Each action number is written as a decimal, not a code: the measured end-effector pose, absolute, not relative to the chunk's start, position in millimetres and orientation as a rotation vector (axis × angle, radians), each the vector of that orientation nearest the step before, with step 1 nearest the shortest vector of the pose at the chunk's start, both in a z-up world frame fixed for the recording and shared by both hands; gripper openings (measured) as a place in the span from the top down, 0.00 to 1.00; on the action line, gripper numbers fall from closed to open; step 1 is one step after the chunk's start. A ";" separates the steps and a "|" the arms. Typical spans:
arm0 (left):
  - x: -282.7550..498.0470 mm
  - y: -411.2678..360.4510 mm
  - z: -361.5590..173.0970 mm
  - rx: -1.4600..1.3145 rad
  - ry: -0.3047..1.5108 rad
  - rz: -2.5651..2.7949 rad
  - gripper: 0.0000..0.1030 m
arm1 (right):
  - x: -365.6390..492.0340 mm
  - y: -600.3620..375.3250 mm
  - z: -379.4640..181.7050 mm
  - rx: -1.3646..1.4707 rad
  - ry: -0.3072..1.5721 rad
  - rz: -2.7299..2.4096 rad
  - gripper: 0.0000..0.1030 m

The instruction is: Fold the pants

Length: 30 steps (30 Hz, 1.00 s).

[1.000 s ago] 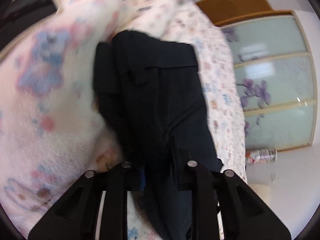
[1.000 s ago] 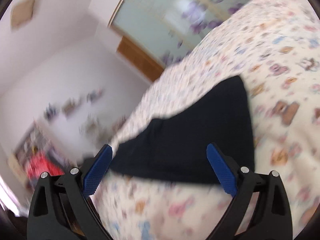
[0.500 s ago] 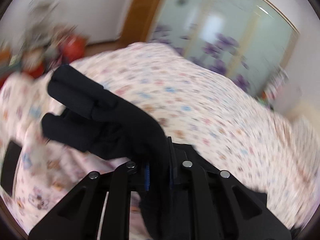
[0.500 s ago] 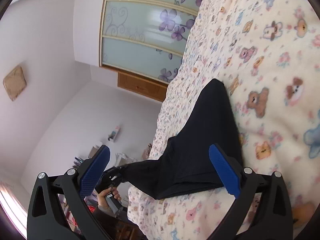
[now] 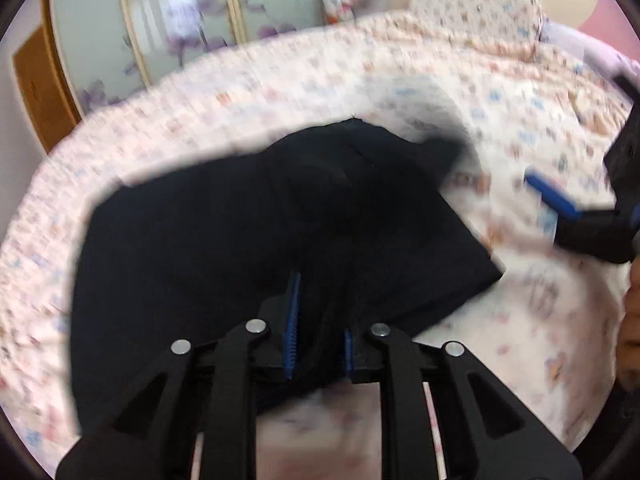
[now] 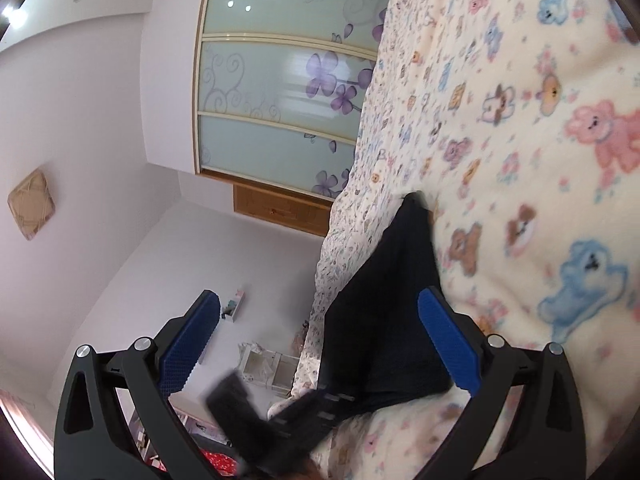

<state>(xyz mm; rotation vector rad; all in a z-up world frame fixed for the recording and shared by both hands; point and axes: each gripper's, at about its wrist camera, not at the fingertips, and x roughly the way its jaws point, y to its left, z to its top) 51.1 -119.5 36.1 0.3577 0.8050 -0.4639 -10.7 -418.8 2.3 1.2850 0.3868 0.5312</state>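
The black pants (image 5: 256,224) lie folded over in a bunched heap on the teddy-bear blanket (image 5: 500,92) of the bed. My left gripper (image 5: 318,332) is shut on an edge of the pants, its blue pads pinching the cloth at the near side. In the right wrist view the pants (image 6: 384,304) stretch along the bed's edge. My right gripper (image 6: 320,340) is open and empty, held above the pants; it also shows at the right of the left wrist view (image 5: 560,208). The left gripper's body (image 6: 280,428) shows blurred at the bottom of the right wrist view.
A wardrobe with frosted sliding doors and purple flowers (image 6: 280,92) stands past the bed's far edge, beside a wooden door (image 6: 280,210). A pillow (image 5: 472,4) lies at the head of the bed. Shelves and clutter (image 6: 264,364) stand on the floor beyond.
My left gripper has swung round and carried the held end of the pants over onto the rest, down to the bed. My right gripper stayed open and drew nearer the pants.
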 end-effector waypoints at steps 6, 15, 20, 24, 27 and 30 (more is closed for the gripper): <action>45.7 -108.6 45.3 0.321 0.749 -0.457 0.84 | -10.2 -420.3 1.5 1.275 0.387 0.530 0.01; 17.9 -120.8 28.2 0.462 0.653 -0.465 0.79 | -7.0 -409.9 10.8 1.207 0.401 0.547 0.01; 2.1 -105.3 38.5 0.317 0.669 -0.529 0.20 | -5.8 -391.1 32.9 1.056 0.378 0.661 0.05; -14.8 -77.6 49.9 0.173 0.640 -0.565 0.07 | 0.1 -375.2 42.3 1.048 0.359 0.821 0.07; -15.0 -43.7 60.8 0.000 0.599 -0.502 0.02 | 4.4 -369.8 40.6 0.988 0.411 0.688 0.08; -6.6 -10.0 64.1 -0.113 0.582 -0.405 0.02 | 7.5 -367.6 38.2 0.941 0.435 0.608 0.17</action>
